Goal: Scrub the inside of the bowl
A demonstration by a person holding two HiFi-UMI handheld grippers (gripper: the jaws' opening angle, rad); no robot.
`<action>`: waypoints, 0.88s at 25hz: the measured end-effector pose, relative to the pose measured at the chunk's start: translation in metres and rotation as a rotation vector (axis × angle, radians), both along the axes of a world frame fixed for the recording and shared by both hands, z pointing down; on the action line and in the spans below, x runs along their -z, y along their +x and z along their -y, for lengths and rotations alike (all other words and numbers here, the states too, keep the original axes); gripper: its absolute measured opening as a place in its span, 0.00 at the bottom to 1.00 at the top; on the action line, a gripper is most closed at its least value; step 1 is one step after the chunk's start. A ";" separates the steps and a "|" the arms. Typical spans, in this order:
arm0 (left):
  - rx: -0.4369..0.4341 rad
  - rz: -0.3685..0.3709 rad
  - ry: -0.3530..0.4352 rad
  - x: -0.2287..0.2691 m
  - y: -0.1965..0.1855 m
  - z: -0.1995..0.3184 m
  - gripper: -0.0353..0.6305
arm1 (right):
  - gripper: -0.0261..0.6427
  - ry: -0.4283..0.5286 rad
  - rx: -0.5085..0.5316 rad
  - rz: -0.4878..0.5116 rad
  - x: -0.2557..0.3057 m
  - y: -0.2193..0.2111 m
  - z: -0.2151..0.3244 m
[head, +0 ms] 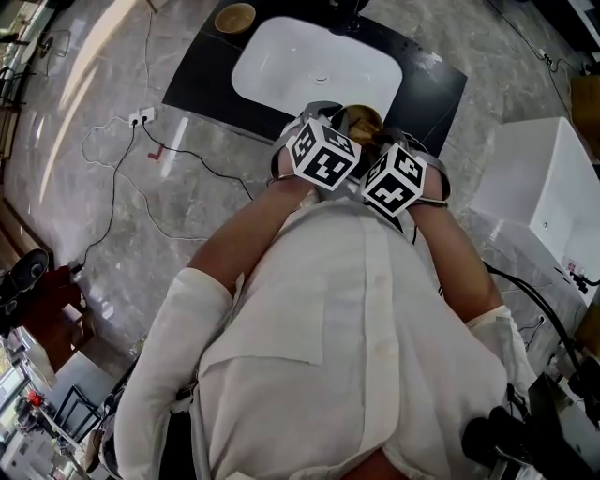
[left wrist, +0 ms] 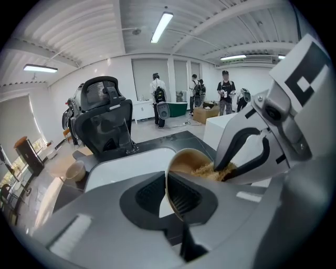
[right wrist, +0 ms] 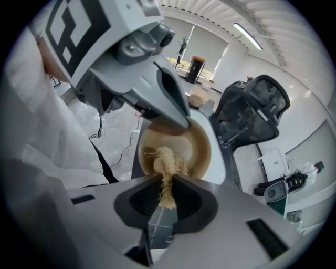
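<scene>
A tan bowl is held tilted above the white sink, close to my chest. My left gripper is shut on the bowl's rim, one jaw inside and one outside. My right gripper is shut on a straw-coloured fibre scrubber, whose tuft presses against the inner wall of the bowl. In the left gripper view, the right gripper's fingers reach into the bowl with the scrubber.
The sink is set in a black counter with a black tap behind it. A second tan bowl stands at the counter's far left corner. Cables lie on the marble floor; a white box stands at right.
</scene>
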State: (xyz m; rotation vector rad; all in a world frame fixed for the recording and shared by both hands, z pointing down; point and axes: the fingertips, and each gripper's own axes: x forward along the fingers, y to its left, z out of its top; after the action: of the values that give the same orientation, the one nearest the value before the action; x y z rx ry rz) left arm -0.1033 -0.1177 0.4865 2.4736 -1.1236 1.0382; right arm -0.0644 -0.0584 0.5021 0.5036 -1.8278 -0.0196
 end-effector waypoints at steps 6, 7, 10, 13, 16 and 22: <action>0.016 -0.032 -0.017 0.000 -0.007 -0.001 0.08 | 0.11 -0.068 0.055 0.035 0.000 -0.027 -0.013; 0.014 -0.036 -0.020 0.000 -0.007 -0.001 0.08 | 0.11 -0.070 0.061 0.045 0.003 -0.031 -0.012; 0.011 -0.048 -0.031 -0.003 -0.009 -0.003 0.08 | 0.11 -0.050 0.075 0.057 0.009 -0.041 -0.005; 0.005 -0.053 -0.037 -0.006 -0.009 -0.006 0.07 | 0.11 -0.014 0.076 0.050 0.016 -0.043 0.003; -0.002 -0.047 -0.036 -0.007 -0.009 -0.006 0.07 | 0.11 0.020 0.078 0.026 0.020 -0.042 0.009; -0.008 -0.019 -0.035 -0.015 -0.014 -0.005 0.07 | 0.11 0.072 0.036 -0.012 0.022 -0.030 0.025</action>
State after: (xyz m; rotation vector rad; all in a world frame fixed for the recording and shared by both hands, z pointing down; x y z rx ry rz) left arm -0.1175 -0.1127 0.5011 2.4579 -1.0812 1.0252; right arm -0.0942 -0.0829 0.4805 0.5200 -1.8292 -0.1133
